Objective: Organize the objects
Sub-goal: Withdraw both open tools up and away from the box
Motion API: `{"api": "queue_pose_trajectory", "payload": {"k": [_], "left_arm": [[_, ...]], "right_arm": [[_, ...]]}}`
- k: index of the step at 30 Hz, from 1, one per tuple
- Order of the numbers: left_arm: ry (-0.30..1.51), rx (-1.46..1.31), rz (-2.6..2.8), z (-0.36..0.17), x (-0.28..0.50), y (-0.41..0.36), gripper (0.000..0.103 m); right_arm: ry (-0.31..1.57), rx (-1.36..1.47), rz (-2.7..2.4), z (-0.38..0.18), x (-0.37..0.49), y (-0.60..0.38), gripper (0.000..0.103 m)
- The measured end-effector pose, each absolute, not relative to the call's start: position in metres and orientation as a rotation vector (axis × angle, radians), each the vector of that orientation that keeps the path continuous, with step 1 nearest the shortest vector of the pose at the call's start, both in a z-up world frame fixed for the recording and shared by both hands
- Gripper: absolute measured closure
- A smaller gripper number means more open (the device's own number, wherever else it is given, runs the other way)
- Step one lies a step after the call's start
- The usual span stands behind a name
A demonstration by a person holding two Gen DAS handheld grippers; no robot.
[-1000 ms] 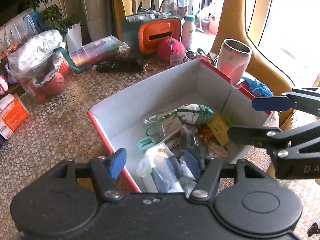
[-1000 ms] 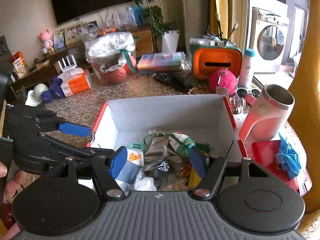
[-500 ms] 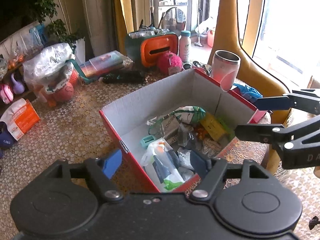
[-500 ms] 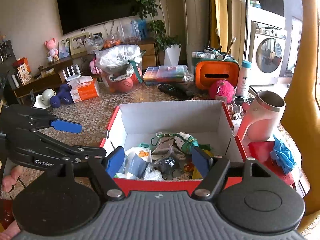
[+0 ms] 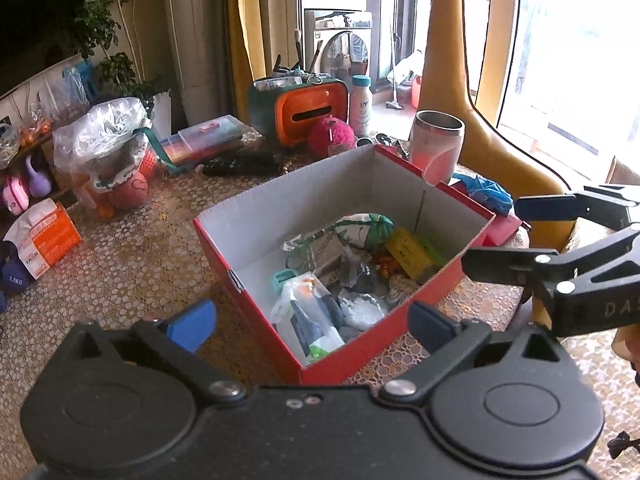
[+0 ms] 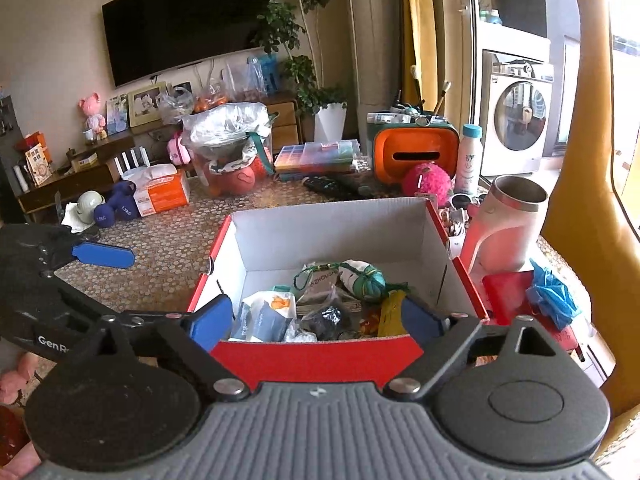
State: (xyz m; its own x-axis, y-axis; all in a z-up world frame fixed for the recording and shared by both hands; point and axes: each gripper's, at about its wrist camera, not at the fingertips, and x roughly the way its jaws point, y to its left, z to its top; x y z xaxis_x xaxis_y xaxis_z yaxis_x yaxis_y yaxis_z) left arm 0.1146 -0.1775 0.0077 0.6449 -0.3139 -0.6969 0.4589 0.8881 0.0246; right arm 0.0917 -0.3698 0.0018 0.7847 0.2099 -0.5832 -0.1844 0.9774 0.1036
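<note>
Left gripper [image 5: 310, 322] tilted downward, fingers opening, empty; right gripper [image 6: 318, 320] likewise.

The red box [image 6: 316, 356] is open-topped with packets heaped inside, a tumbler [image 6: 508, 228] crowding its right wall.

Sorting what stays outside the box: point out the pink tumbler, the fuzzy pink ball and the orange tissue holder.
pink tumbler [image 6: 506, 228]: right wrist view, on its pink side wall.
fuzzy pink ball [image 6: 426, 180]: right wrist view, middle of its fuzz.
orange tissue holder [image 5: 310, 114]: left wrist view, orange front by the slot.
</note>
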Motion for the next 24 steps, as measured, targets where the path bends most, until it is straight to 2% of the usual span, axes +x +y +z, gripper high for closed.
{"api": "queue_pose_trajectory", "payload": {"k": [10, 24], "left_arm": [[0.739, 0.129, -0.444, 0.009, 0.109, -0.169, 0.001], [0.731, 0.107, -0.476, 0.003, 0.099, -0.172, 0.001]], "right_arm": [[0.613, 0.099, 0.185, -0.002, 0.076, -0.378, 0.007], [0.605, 0.103, 0.172, -0.004, 0.054, -0.379, 0.007]]}}
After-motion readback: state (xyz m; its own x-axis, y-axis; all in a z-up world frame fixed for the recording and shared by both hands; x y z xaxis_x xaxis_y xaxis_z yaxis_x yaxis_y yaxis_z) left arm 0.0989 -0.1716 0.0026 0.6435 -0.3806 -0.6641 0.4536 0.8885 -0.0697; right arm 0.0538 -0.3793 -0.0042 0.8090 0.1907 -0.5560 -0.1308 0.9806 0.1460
